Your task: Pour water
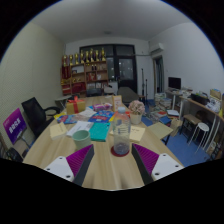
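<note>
The gripper (112,160) hangs above the near end of a long wooden table (105,170), its two fingers spread wide with nothing held between them. The magenta pads (80,160) face each other across a broad stretch of bare wood.

Just ahead of the fingers, in line with the gap between them, stands a clear glass cup (121,141) with something dark at its bottom; it rests on the table on its own, apart from both fingers. Whether it holds water I cannot tell. Left of it sits a greenish bowl (81,135), and just behind that lies a teal book (99,131), flat on the tabletop.

Farther along, the table is crowded with small coloured things too tiny to name, among them a pale round object (136,106) standing above the clutter. A black office chair (38,111) is drawn up on the left side, with a purple sign (15,124) nearer by on that side. On the right, a white stool (191,128) stands on the floor near a desk with a monitor (175,84). Against the far wall runs a shelf (86,72) lined with yellow and red items.
</note>
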{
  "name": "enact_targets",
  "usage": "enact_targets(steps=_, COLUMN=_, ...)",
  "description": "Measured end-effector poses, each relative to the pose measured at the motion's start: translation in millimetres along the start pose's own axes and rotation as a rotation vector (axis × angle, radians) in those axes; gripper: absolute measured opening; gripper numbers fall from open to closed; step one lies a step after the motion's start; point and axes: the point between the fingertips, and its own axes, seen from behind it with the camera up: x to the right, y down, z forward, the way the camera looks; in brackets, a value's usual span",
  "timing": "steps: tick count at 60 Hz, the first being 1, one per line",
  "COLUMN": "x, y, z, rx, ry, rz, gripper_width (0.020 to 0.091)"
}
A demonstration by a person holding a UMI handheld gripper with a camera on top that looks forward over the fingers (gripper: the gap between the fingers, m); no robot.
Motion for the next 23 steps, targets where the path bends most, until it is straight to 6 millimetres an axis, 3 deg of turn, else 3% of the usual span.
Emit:
enact_targets(steps=4, x=-20.0, y=-7.6, z=-42.5, rx=0.016, ry=0.015, rz=0.014, gripper_width=0.0840)
enact_targets(steps=15, x=-91.1, y=-4.0, z=-159.7, rx=-0.003, ry=0.019, rz=0.069, gripper_width=0.0835)
enact_targets(steps=23, x=-134.3, y=0.9, z=-224.2, rx=-0.020, ry=0.002, rz=0.062, gripper_width=0.0839)
